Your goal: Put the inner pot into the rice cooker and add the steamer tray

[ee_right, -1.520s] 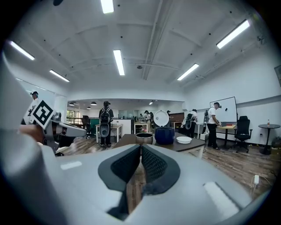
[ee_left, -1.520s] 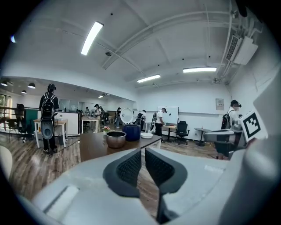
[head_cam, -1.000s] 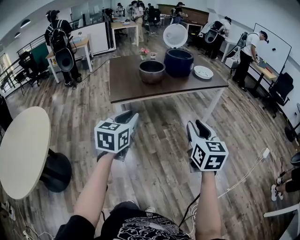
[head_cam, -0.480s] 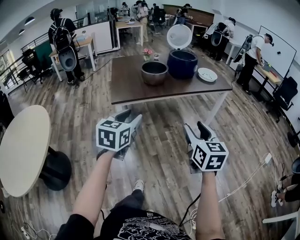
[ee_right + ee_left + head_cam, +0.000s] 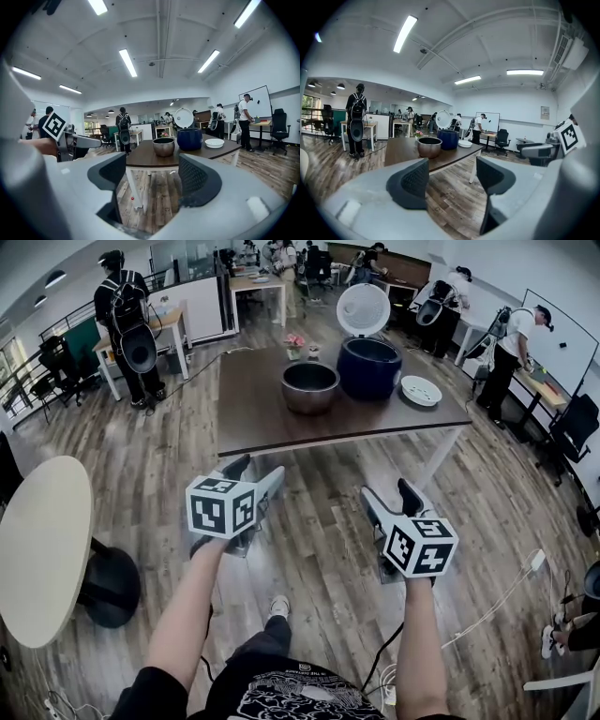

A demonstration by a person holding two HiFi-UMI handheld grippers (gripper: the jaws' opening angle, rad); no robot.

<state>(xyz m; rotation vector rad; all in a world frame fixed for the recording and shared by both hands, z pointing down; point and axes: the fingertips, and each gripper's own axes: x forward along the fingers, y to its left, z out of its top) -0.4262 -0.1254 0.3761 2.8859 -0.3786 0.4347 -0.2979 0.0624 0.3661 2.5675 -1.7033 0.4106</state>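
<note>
Wood-floored office; well ahead on tabletop (image 5: 262,418), steel inner pot (image 5: 310,387) just beside rice cooker (image 5: 369,367), steamer tray (image 5: 421,391) right of it. Left hand-held gripper (image 5: 255,472) and right hand-held gripper (image 5: 389,493) just opened wide, nothing between. Probably rigid, slick: pinch rim.

Rice cooker (image 5: 370,371), near the counter's (image 5: 272,418) far edge: interior dark, contents not discernible. Small item with pink flowers (image 5: 294,341), at the far edge: too small to identify. White tray (image 5: 420,390), by the counter's right edge: surface detail too small to tell. Round table (image 5: 42,540) on the floor: cut off by the picture's left edge.
</note>
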